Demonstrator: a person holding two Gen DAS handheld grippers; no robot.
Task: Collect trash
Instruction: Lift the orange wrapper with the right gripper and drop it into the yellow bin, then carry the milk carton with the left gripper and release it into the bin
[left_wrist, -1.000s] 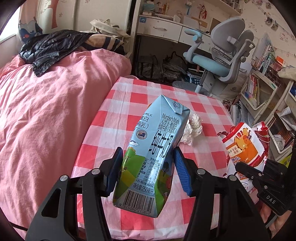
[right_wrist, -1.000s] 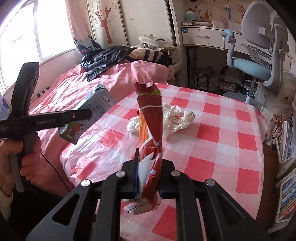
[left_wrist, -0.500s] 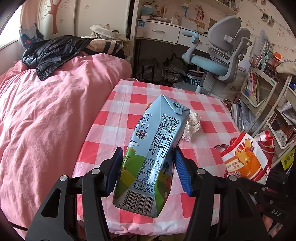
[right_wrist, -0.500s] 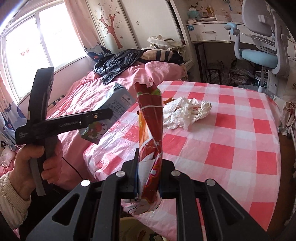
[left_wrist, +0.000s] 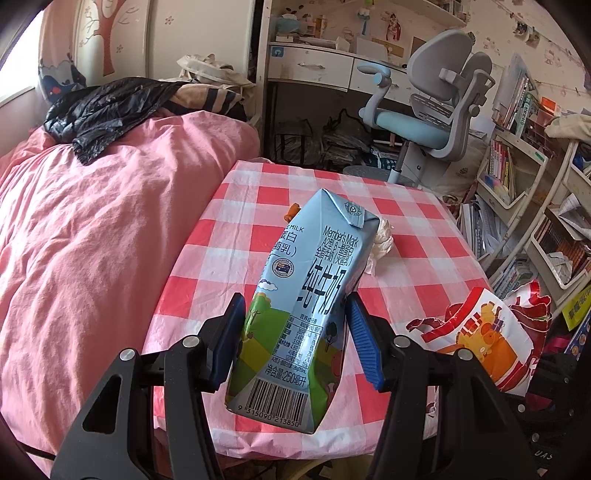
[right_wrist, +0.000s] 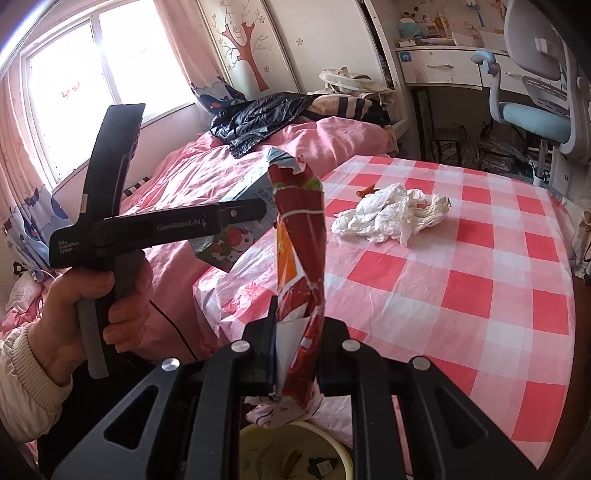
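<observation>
Left wrist view: we find the left gripper (left_wrist: 295, 343) clenched on a dented blue milk carton (left_wrist: 299, 306), its blue fingers (left_wrist: 364, 345) pressing both flanks, barcode end nearest the camera, held above the near edge of the bench (left_wrist: 417, 266) with its red-and-white check cloth. At 3 o'clock of the carton we note a red-and-orange snack bag (left_wrist: 480, 339). Beyond the carton, at 1 o'clock, crumpled white tissue (left_wrist: 382, 240) lies on the cloth. A pink bed (left_wrist: 92, 240) stands at 9 o'clock.

In the right wrist view we see the right gripper (right_wrist: 297, 354) shut tight on the snack bag (right_wrist: 301, 258), which stands upright. Directly below, at 6 o'clock, is a yellow bin (right_wrist: 295, 454) with scraps inside. The tissue (right_wrist: 391, 214) lies at 1 o'clock on the bench (right_wrist: 498, 266). At 9 o'clock a hand (right_wrist: 99, 299) holds the left gripper, carton (right_wrist: 236, 221) in its grip.
</observation>
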